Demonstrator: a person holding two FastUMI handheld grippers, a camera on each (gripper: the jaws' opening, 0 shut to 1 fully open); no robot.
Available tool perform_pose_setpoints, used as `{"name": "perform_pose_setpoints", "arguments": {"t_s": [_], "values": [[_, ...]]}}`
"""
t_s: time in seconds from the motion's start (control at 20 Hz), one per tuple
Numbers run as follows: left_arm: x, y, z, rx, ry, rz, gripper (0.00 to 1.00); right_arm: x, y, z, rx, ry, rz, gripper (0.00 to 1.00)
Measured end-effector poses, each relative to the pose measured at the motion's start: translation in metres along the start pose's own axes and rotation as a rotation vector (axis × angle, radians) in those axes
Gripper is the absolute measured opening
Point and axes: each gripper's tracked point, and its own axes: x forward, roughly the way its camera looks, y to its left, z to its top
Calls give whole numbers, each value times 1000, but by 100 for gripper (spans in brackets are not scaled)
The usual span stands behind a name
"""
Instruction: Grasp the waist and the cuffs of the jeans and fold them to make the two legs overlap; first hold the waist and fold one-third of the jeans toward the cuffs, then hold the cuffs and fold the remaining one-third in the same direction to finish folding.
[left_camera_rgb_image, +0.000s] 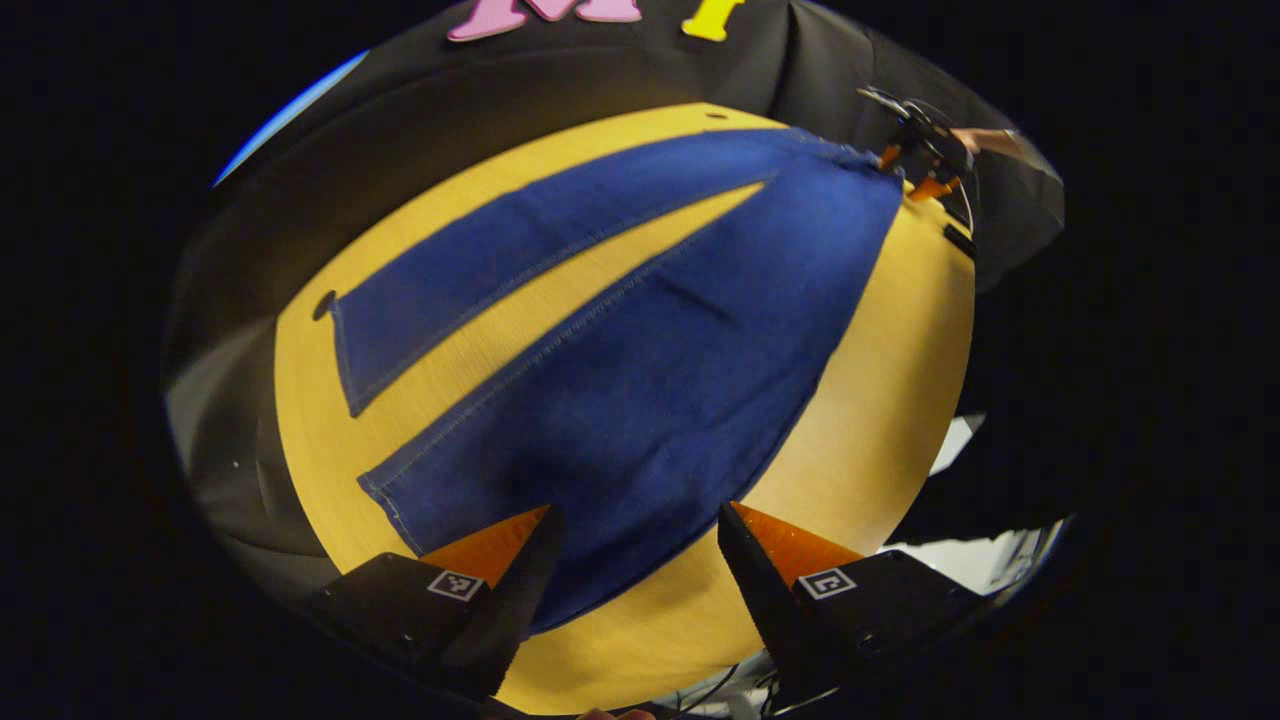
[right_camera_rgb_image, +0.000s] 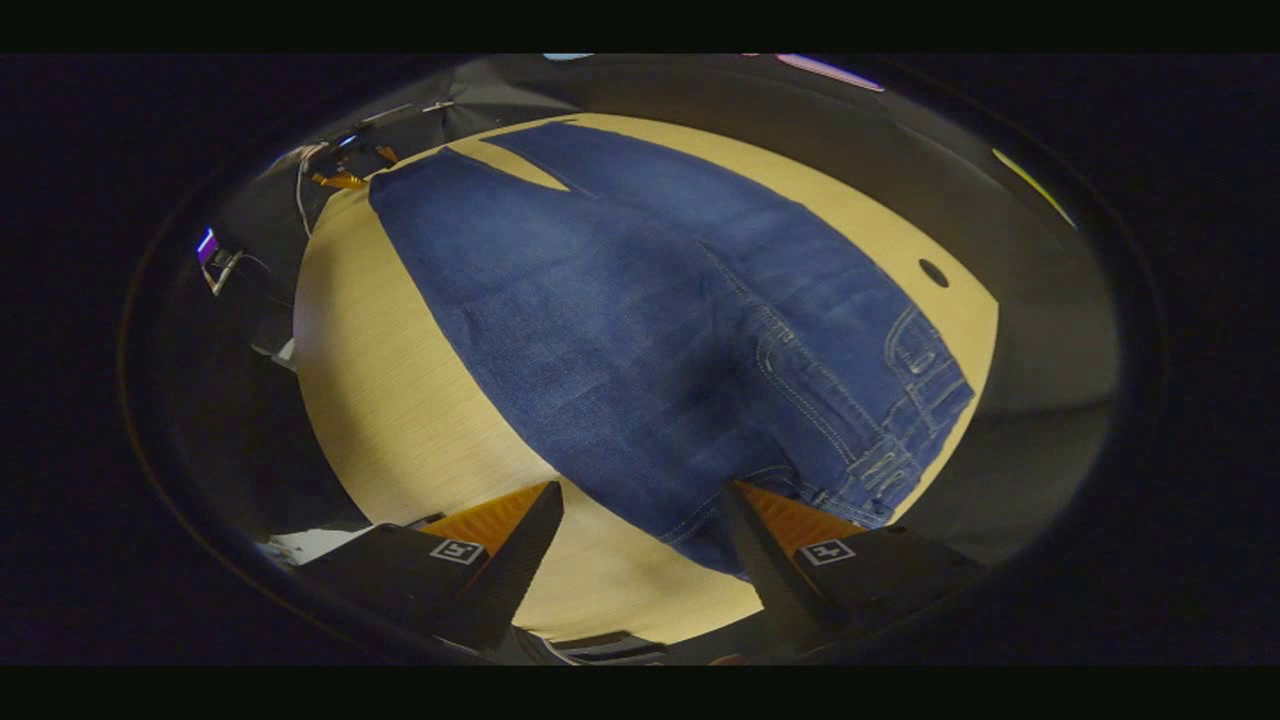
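Dark blue jeans (left_camera_rgb_image: 650, 360) lie flat on the yellow wooden table (left_camera_rgb_image: 880, 380), their legs spread in a V. My left gripper (left_camera_rgb_image: 635, 560) hangs open over the near leg's cuff (left_camera_rgb_image: 400, 500), which lies between and a little left of its fingers. In the left gripper view the right gripper (left_camera_rgb_image: 925, 150) is small and far off, at the waist end. In the right gripper view the jeans (right_camera_rgb_image: 620, 330) run away from me, with the waistband (right_camera_rgb_image: 920, 400) at lower right. My right gripper (right_camera_rgb_image: 640, 545) is open above the near waist corner. The left gripper (right_camera_rgb_image: 345, 170) is far off by the cuffs.
The table has small round holes (left_camera_rgb_image: 323, 303) (right_camera_rgb_image: 933, 272) near its edges. Bare wood (right_camera_rgb_image: 400, 400) lies along the near side of the jeans. Black cloth walls surround the table. A hand (left_camera_rgb_image: 1000, 140) holds the far gripper. Pale objects (left_camera_rgb_image: 960, 440) sit beyond the table's edge.
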Motion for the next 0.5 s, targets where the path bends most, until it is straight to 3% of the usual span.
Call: {"name": "perform_pose_setpoints", "arguments": {"t_s": [0.05, 0.2, 0.4, 0.45, 0.5], "values": [[3, 2, -19, 31, 92, -45, 98, 4, 0, -3, 2, 18, 20, 98], [12, 15, -38, 82, 176, -26, 98, 7, -1, -3, 1, 35, 25, 98], [23, 28, -38, 59, 194, -21, 99, 9, -6, -2, 63, 61, -6, 97], [18, 35, -41, 59, 212, -11, 96, 11, -11, -3, 55, 74, -39, 94], [19, 39, -43, 48, 228, 0, 79, 9, -11, -2, 72, 79, -45, 82]]}}
